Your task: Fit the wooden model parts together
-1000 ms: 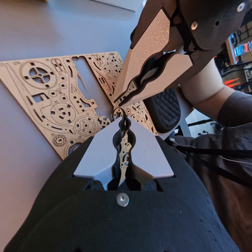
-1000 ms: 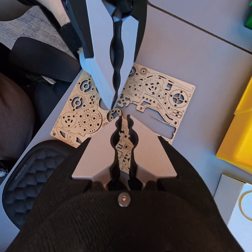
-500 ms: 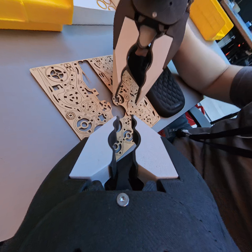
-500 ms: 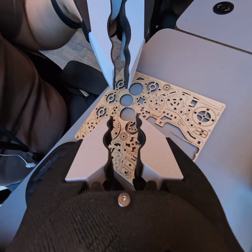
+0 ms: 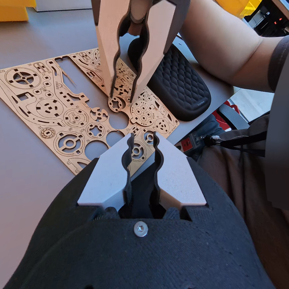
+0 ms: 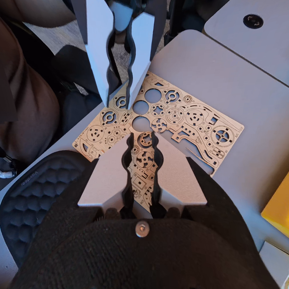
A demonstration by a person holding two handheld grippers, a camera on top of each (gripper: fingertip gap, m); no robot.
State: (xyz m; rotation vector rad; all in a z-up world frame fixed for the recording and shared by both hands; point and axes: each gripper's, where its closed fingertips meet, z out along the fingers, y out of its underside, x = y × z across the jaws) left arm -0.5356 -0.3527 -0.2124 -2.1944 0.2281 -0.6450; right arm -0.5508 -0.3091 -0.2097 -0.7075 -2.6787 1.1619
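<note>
Right wrist view: a small ring part [image 6: 145, 139] lies loose on the wooden sheet [image 6: 193, 118], framed between the spread tips of the right gripper [image 6: 142, 135].

One loose ring, one sheet on the grey table [image 6: 211, 65], three empty round holes in it. Left gripper [image 6: 117, 107] hovers spread, holding nothing, over the sheet's near edge. Closing off-centre could flick the thin ring away or wedge it tilted; pressing down could snap neighbouring tabs. Beside the sheet are one black pad [image 6: 31, 192] and one yellow bin [image 6: 280, 208].
</note>
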